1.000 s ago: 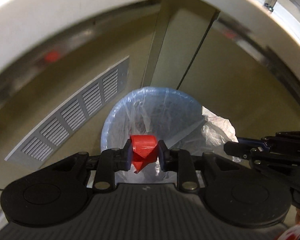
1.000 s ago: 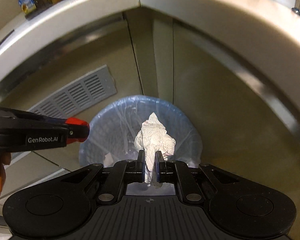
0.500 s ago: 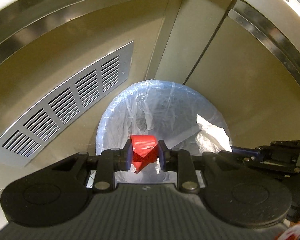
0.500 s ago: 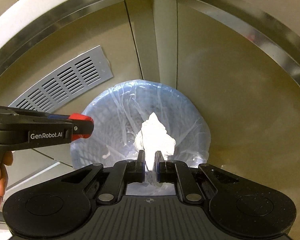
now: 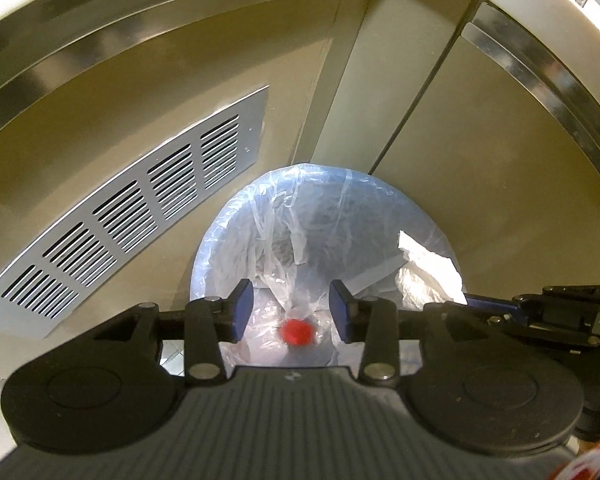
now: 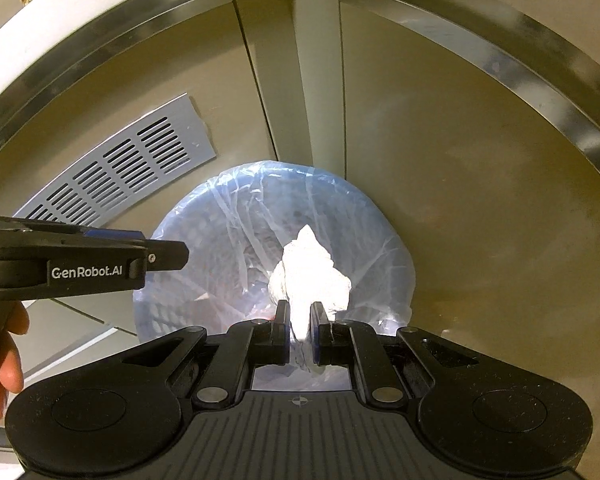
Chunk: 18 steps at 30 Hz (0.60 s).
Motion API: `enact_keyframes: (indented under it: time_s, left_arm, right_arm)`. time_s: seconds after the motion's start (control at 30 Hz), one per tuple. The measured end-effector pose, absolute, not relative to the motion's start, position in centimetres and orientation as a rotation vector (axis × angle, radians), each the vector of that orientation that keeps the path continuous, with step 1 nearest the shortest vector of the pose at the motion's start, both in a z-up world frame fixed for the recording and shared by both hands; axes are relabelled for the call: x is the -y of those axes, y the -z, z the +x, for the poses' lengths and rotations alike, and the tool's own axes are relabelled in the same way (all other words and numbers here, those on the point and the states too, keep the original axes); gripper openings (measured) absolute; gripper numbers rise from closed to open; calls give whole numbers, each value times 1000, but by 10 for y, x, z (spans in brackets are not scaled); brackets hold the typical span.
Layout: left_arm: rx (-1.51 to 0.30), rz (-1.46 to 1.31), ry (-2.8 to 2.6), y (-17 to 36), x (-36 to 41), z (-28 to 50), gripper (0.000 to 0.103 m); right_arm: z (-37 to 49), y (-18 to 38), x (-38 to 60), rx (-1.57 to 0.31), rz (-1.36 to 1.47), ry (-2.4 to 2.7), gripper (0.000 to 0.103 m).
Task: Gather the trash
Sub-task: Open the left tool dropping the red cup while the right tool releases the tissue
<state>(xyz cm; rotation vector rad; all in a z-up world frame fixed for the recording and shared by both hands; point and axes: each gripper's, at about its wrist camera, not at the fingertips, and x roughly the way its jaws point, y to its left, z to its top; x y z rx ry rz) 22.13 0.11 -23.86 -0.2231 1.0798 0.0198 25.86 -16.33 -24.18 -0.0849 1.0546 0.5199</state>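
The lined bin (image 5: pixel 324 216) sits in the corner where the cabinet fronts meet, its mouth directly under both tools. One bin, one clear liner, and it takes up most of the floor in view.

Left gripper (image 5: pixel 291 311): jaws wide, nothing between them, and a red cap (image 5: pixel 297 330) blurred below, down inside the liner near the front rim. That piece reads as delivered.

Right gripper (image 6: pixel 299 322): jaws narrow, pinching the tail of a crumpled white tissue (image 6: pixel 309 272), which stands up over the middle of the bin mouth. This is the step in hand, I'd say: the drop. To do it well, keep the wad centred over the opening, well inside the rim, then spread the jaws fully so the soft paper doesn't cling to a pad; a small shake may help. The liner is loose, so don't dip low enough to snag it.

Count: one bin, two grippers, one tissue, one red cap, and one vent grille (image 5: pixel 132 224) on the left cabinet.
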Motion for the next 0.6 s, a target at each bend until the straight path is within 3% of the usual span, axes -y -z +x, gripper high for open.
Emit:
enact_keyframes:
  time_s: [0.43,0.47,0.5,0.53,0.6]
  left_arm:
    - [-1079,-220,-41,231,-4,216,38]
    - [-1079,-219,-41,230,-5,215,38]
    - [-1078,-218,-41,229,-5,215,38]
    - [-1076,-219,-41,229,-5,214,38]
    - [-1076,-220,-39,228,-4,213,38]
  right_arm:
    - [261,239,160,-1038,-39,-533,11]
    - [261,239,160,-1033,-39,-526,20]
    - [261,238,161,-1029,-36,-521,37]
    - [261,237,162,-1025,-30,-519,44]
    - [260,236,163,-1022,-25,-514,50]
